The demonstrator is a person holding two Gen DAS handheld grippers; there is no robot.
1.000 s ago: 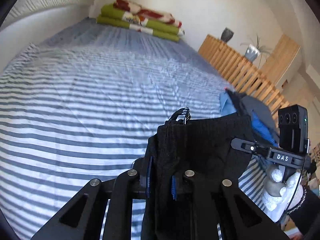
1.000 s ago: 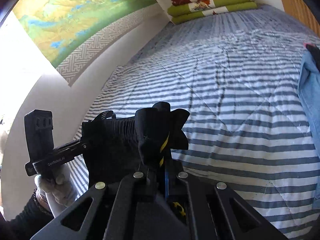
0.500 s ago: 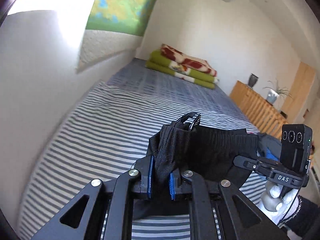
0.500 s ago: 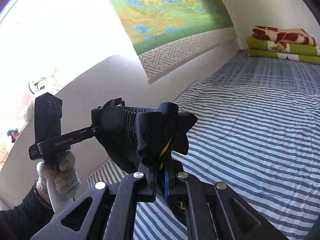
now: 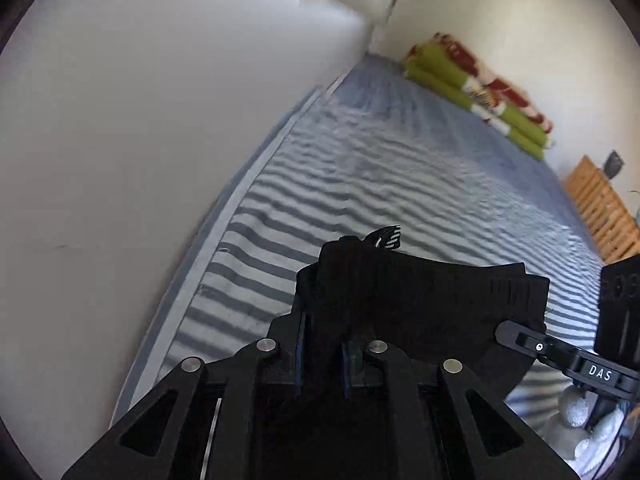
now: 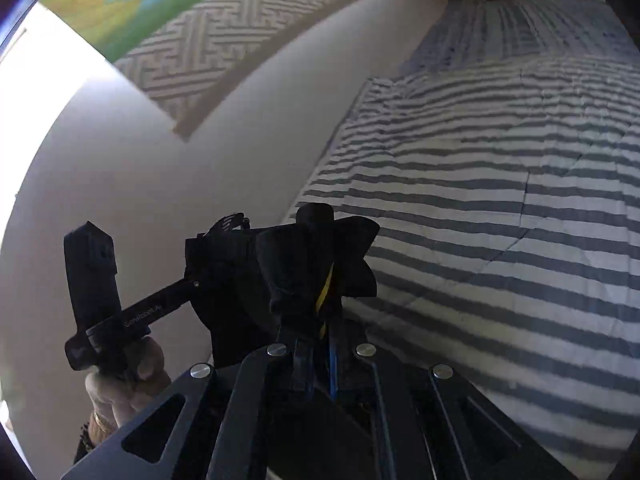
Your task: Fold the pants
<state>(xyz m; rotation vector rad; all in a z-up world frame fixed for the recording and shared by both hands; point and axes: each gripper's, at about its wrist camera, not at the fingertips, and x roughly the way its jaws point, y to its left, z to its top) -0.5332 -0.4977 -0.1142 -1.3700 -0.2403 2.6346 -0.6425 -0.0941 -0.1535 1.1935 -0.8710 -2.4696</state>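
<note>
Both grippers, left gripper and right gripper, clamp the black pants aloft at lower centre; keeping the waistband taut should help.

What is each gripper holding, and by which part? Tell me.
Both grip the black pants: the left gripper is shut on bunched fabric at one end of the waistband, the right gripper on the other end. The pants hang above the striped bed.

A striped bedspread runs along a white wall, folded green blankets at its far end.
</note>
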